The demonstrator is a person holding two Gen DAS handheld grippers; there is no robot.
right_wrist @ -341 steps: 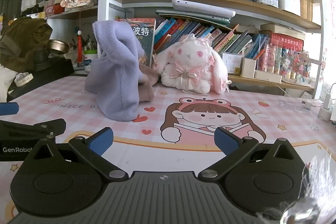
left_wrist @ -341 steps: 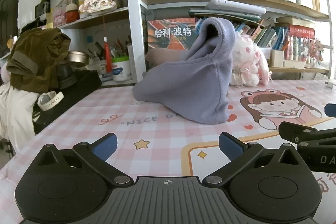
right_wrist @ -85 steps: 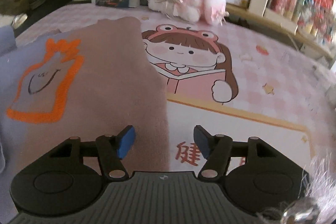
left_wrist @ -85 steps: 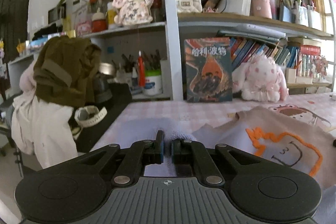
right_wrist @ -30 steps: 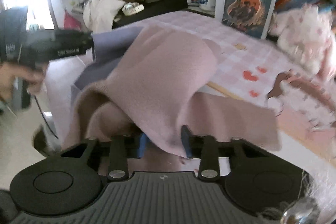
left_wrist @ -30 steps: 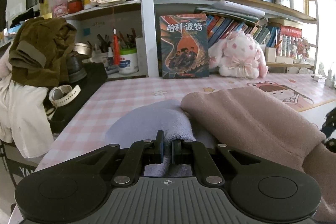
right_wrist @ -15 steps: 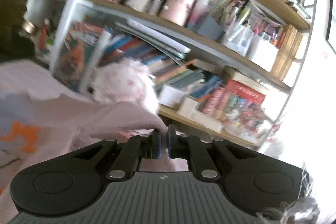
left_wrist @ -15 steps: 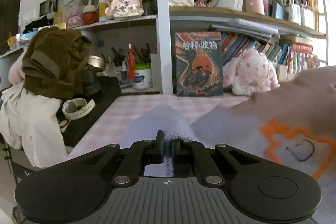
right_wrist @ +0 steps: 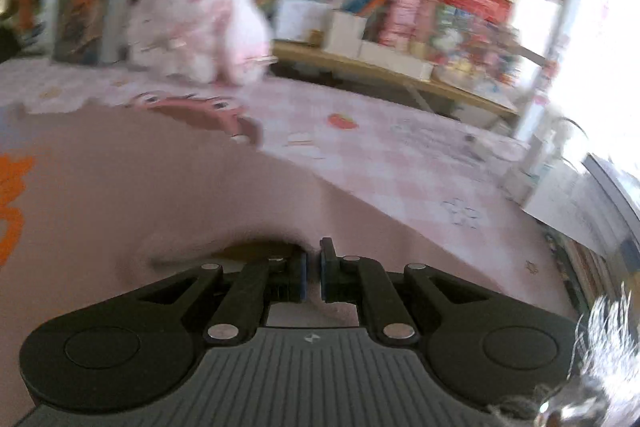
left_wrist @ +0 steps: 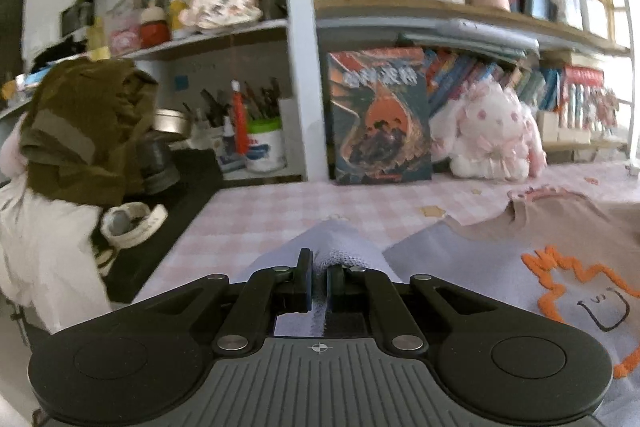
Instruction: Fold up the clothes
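On the pink checked counter point(left_wrist: 280, 203) lies my sweater point(left_wrist: 480, 267), lavender and dusty pink with an orange outline. My left gripper point(left_wrist: 318, 281) has its jaws pinching a lavender fold; my right gripper point(right_wrist: 313, 277) has its jaws pinching the pink edge, lifted slightly.

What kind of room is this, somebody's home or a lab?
Most likely a home study or bedroom desk. Packed bookshelves stand behind, a pink plush bunny sits on a checked cartoon table mat, and a pen pot fills a cubby.
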